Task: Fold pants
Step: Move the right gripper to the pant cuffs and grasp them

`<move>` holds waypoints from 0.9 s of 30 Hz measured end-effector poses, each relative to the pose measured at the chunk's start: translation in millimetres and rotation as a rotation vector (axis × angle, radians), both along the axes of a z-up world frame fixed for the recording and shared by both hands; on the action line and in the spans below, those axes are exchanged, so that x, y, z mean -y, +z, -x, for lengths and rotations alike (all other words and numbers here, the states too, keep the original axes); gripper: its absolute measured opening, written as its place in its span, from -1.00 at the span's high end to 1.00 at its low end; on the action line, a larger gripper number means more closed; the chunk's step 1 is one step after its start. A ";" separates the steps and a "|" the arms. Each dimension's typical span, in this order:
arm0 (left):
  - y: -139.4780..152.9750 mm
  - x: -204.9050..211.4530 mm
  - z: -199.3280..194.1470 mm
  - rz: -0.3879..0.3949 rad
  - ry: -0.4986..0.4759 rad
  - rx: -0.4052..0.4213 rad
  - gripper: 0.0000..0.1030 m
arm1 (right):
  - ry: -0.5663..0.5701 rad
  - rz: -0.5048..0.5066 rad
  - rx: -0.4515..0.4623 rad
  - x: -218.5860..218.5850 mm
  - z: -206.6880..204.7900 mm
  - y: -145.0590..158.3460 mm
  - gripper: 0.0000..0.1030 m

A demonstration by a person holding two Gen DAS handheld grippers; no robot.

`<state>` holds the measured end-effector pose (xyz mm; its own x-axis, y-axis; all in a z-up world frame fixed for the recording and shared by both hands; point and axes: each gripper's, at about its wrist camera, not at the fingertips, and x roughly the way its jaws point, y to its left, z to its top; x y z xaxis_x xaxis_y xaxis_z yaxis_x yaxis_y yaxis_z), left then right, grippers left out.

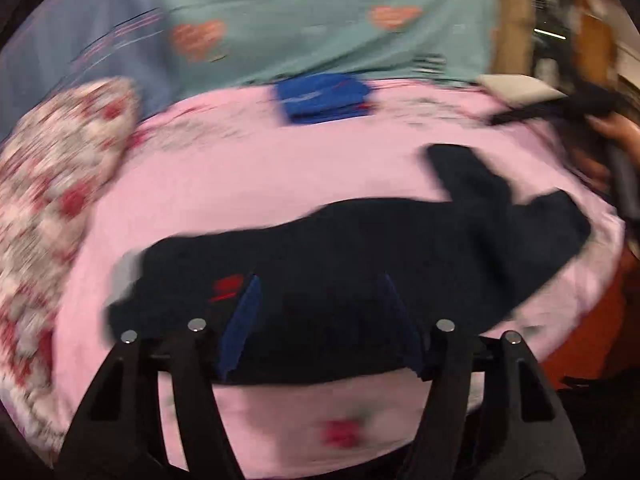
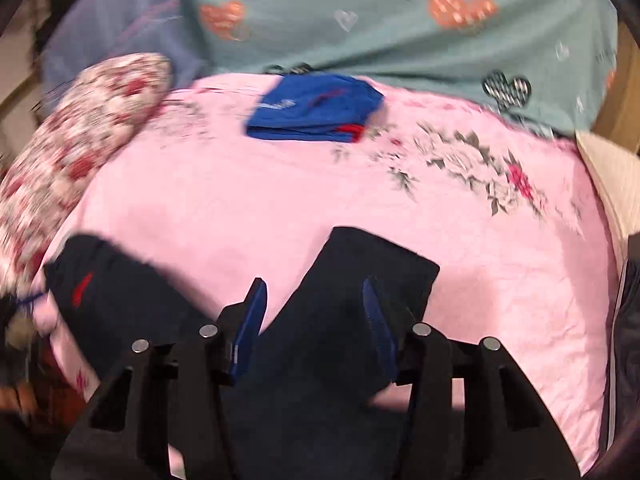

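Observation:
Dark navy pants [image 1: 360, 264] with a small red logo lie spread across the pink bedsheet [image 1: 240, 184]. My left gripper [image 1: 320, 300] is open above the waist end, its blue-padded fingers [image 1: 244, 320] wide apart with nothing between them. In the right wrist view the pants [image 2: 328, 344] lie bent, one leg end under my right gripper [image 2: 316, 300], the logo end at the left. The right gripper is open and holds nothing. It also shows at the right edge of the left wrist view [image 1: 592, 104], held in a hand.
A folded blue garment [image 2: 316, 108] lies at the far side of the pink sheet [image 2: 200, 200]. A floral red-and-white pillow [image 2: 80, 128] sits at the left. A teal heart-print blanket [image 2: 400, 20] lies behind. A cream item [image 2: 612, 184] is at the right edge.

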<state>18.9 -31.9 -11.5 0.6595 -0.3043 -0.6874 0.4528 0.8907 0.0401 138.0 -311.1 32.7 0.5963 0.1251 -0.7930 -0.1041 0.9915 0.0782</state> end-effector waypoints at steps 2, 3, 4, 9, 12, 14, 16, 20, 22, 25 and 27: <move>-11.3 42.8 2.0 0.004 -0.101 -0.028 -0.30 | -0.056 -0.028 -0.068 0.6 -34.9 -18.0 0.01; -19.8 64.6 2.5 0.012 -0.153 -0.047 -0.30 | -0.073 -0.016 -0.098 -3.0 -49.8 -28.2 0.01; -27.3 80.6 2.6 0.010 -0.186 -0.057 -0.30 | -0.086 0.005 -0.121 -10.4 -62.7 -38.5 0.01; -53.2 119.7 -0.7 0.014 -0.259 -0.115 -0.20 | -0.125 0.155 -0.209 -28.9 -104.4 -89.2 0.06; -70.1 132.5 -3.0 -0.009 -0.288 -0.178 0.39 | -0.111 0.190 -0.222 -27.1 -109.2 -105.6 0.78; -68.5 132.6 -1.0 -0.002 -0.294 -0.160 0.44 | -0.092 0.152 -0.202 -19.3 -102.3 -97.4 0.88; -66.8 134.7 0.1 0.012 -0.305 -0.168 0.67 | -0.095 0.091 -0.141 -2.0 -84.3 -71.7 0.88; -59.4 140.9 7.9 0.021 -0.334 -0.142 0.68 | -0.122 -0.060 0.014 58.8 -11.1 -0.2 0.88; -56.0 143.8 14.8 0.019 -0.349 -0.120 0.68 | -0.157 -0.104 0.081 90.7 28.4 24.1 0.88; -51.6 144.4 18.1 0.024 -0.363 -0.109 0.68 | -0.242 -0.175 0.140 137.2 99.1 33.9 0.88; -51.0 145.5 20.0 0.019 -0.369 -0.115 0.66 | -0.296 -0.205 0.118 157.5 140.2 6.4 0.88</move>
